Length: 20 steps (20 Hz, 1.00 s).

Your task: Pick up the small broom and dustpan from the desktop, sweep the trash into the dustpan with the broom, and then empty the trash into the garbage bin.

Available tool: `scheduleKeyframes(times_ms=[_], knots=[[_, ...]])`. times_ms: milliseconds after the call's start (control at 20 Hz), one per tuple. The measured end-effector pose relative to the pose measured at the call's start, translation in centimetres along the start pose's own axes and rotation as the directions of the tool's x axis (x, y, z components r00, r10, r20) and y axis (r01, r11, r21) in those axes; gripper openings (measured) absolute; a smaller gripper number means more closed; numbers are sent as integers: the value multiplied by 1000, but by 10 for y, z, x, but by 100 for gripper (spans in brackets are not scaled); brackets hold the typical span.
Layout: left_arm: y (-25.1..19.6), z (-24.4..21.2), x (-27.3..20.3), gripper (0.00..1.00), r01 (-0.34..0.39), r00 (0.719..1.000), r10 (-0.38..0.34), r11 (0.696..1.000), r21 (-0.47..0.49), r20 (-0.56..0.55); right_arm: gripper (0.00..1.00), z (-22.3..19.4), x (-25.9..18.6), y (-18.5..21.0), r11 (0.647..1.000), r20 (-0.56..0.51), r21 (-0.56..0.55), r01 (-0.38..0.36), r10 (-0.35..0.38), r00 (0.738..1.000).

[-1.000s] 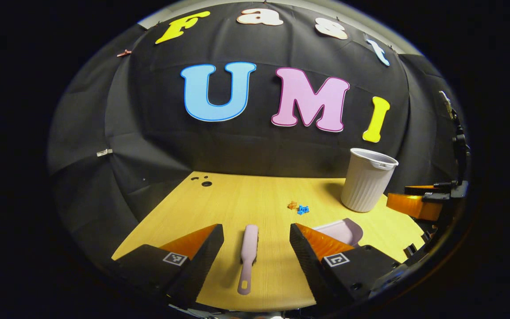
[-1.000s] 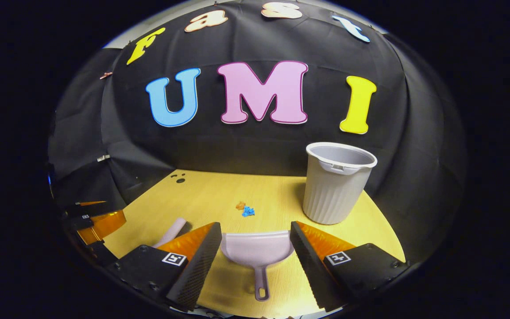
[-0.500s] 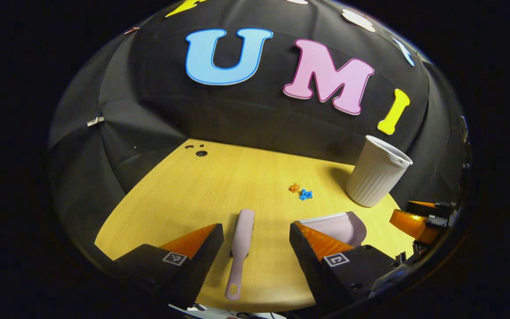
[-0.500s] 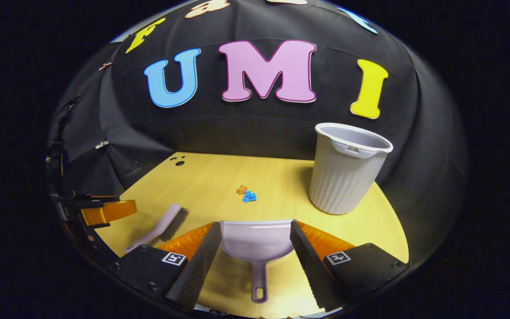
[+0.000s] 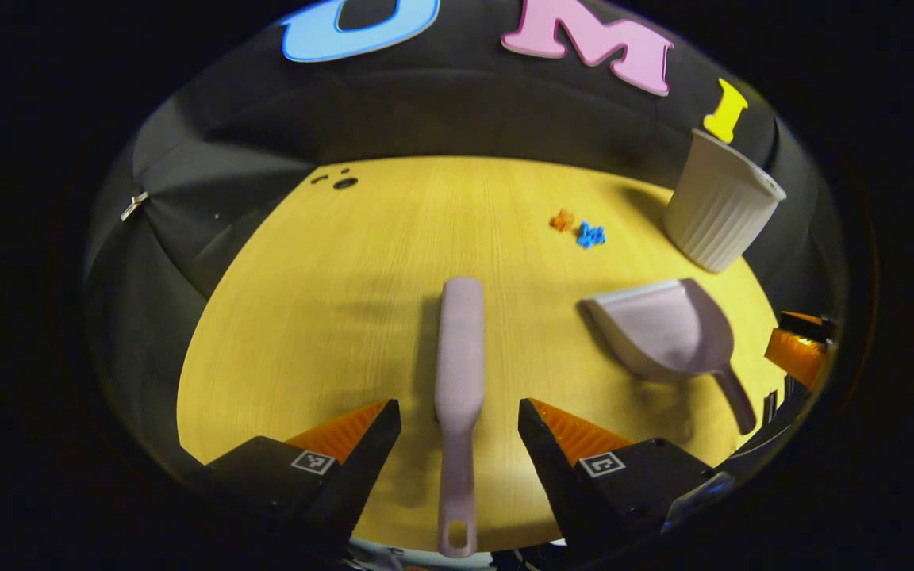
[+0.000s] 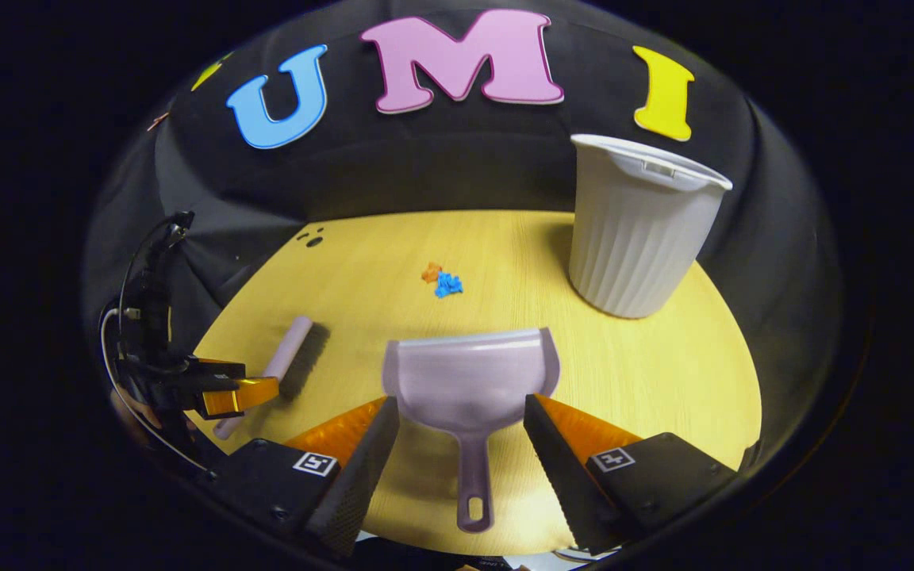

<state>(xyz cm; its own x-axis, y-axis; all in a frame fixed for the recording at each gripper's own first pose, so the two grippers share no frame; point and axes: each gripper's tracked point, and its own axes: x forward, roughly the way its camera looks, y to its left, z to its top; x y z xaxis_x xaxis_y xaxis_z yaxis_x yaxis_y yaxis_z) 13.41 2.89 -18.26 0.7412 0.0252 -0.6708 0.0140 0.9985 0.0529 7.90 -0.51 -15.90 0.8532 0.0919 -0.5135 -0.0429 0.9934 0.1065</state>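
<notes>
In the left gripper view, the pale purple broom (image 5: 459, 373) lies flat on the yellow table (image 5: 306, 293), its thin handle between the spread fingers of the left gripper (image 5: 459, 444). In the right gripper view, the matching dustpan (image 6: 469, 385) lies flat, its handle between the spread fingers of the right gripper (image 6: 461, 444), touching neither.

In the left gripper view, the right tongs (image 5: 798, 353) are cut off at the picture's edge, leaving an orange finger and some black frame, so their jaws cannot be judged there. In the right gripper view, an orange finger of the left tongs (image 6: 236, 394) covers the handle of the pale lilac plastic hand broom (image 6: 286, 358). The small orange and blue crumpled trash scraps (image 6: 443, 280) are too small to identify.
</notes>
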Motion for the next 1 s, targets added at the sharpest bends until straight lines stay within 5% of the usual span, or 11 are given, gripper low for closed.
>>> scheduleKeyframes(times_ms=[200, 400, 450, 600, 800, 900, 1000], knots=[[2, -21, 28, 93, -13, 989, 17, 1000, 27, -146, 99, -29, 16, -5, 1000, -109, 15, 17, -15, 994], [-1, -20, 41, 86, -8, 987, 12, 1000, 29, -159, 100, -55, 29, -8, 997, -200, 60, 42, -30, 979], [-3, -20, 41, 79, -5, 986, 11, 999, 33, -166, 99, -61, 30, -11, 997, -223, 53, 53, -40, 974], [-7, -20, 41, 35, -27, 989, 26, 1000, -5, -148, 100, -78, 48, -14, 994, -306, 84, 73, -44, 951], [-6, -19, 42, 30, -5, 994, 6, 1000, 6, -110, 97, -90, 60, -13, 992, -368, 91, 87, -47, 929], [-6, -20, 41, 30, 2, 996, 0, 1000, 15, -92, 87, -93, 67, -8, 993, -394, 93, 78, -35, 919], [-5, -21, 40, 30, 3, 996, -1, 1000, 22, -87, 53, -95, 74, -8, 994, -409, 69, 87, -51, 911]])
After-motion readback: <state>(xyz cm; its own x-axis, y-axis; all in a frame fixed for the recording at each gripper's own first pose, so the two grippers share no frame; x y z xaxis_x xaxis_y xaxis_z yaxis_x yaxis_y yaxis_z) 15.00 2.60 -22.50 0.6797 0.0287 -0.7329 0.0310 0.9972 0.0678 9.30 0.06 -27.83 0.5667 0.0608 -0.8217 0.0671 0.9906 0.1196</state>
